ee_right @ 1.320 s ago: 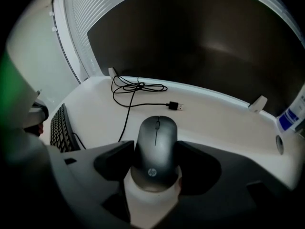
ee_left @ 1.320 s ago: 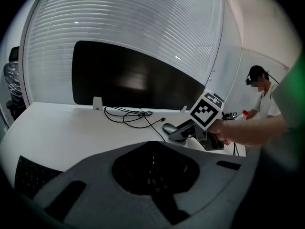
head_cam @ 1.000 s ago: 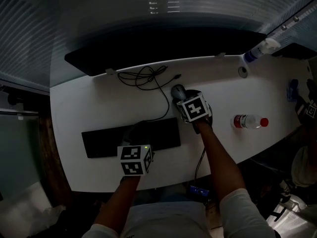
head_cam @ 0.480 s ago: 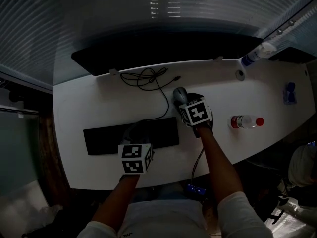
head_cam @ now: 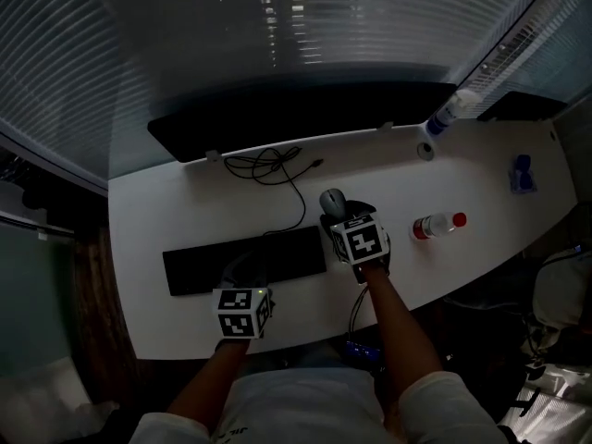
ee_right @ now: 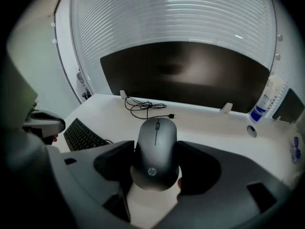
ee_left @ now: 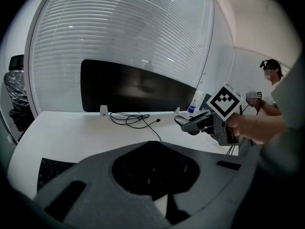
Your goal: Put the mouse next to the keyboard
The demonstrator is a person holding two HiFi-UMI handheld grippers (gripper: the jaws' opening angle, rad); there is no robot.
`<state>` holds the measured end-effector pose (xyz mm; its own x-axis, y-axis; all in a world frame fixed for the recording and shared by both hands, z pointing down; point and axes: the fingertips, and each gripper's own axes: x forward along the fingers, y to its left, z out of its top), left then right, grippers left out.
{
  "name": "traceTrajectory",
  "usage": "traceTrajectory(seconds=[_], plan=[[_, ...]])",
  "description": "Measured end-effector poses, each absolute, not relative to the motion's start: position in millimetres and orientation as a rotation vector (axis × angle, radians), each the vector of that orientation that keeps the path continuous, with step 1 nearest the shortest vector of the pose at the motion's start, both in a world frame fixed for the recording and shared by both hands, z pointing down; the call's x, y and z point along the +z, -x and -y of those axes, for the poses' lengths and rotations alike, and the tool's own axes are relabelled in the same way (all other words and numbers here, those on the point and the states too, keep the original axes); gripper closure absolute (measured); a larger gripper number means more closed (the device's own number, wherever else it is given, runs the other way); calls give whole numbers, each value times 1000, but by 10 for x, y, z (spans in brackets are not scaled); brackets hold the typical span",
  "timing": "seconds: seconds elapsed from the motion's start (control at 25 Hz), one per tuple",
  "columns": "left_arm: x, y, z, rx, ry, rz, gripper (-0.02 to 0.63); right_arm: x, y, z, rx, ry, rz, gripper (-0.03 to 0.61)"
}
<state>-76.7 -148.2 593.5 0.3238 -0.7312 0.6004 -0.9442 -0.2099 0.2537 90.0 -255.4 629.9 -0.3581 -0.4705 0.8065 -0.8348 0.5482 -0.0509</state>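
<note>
Dim room, white desk [head_cam: 176, 213], window blinds [head_cam: 277, 21]

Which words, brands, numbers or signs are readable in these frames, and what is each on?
"hp": logo on the mouse.
White bottle label: too blurred to read.
Red-capped bottle label: too small to read.
Keyboard keys: too small to read.

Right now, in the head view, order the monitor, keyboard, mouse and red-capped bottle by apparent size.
monitor
keyboard
red-capped bottle
mouse, partly covered, so last place is tentative
</note>
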Motion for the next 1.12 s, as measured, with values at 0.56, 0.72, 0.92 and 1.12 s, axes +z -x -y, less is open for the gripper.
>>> traceTrajectory(seconds=[0.56, 0.72, 0.92, 1.12], plan=[[5784, 510, 981, 466, -2066, 1394, 607, 6059, -1317, 1814, 650, -1160, 1974, 290], [5776, 441, 933, 473, -2078, 1381, 607, 6111, -1416, 1710, 667, -1181, 1953, 290], [5779, 400, 903, 474, -2079, 1379, 607, 6162, -1486, 1636, 691, -1199, 1949, 290], [5782, 342, 874, 478, -2082, 1371, 607, 6246, -1560, 1528, 714, -1208, 1936, 290]])
